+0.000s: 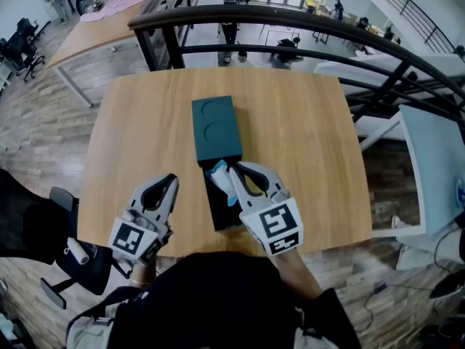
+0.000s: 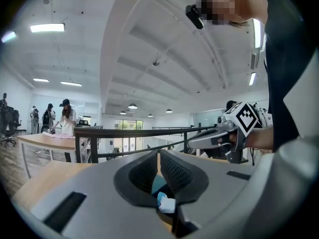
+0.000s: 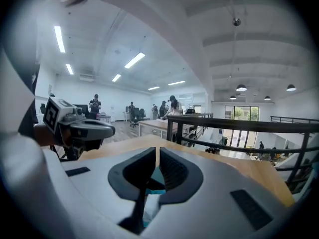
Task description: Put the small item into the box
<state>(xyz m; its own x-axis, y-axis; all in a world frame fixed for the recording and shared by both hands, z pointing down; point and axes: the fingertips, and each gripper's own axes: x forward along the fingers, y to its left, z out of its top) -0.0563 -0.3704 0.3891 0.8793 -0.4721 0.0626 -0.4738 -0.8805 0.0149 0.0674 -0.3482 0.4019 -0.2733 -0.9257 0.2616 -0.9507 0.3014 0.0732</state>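
Small item [image 1: 220,178]: white-blue, lying in the open box [image 1: 216,129] on the table [image 1: 305,137], just beside the clenched fingers of the right gripper [image 1: 232,170]. Left gripper [image 1: 171,179]: fingers clenched, empty.

The wooden table [image 1: 305,122] stands just beside a black railing [image 1: 290,17], at the edge of an upper level. The floor [image 1: 43,122] is of grey-brown planks. A longer table [image 1: 94,31] and black office chairs [image 1: 22,46] are further back on the left. The ceiling [image 2: 149,34] is white and carries strip lights [image 2: 47,28], and the far windows [image 3: 246,112] are bright
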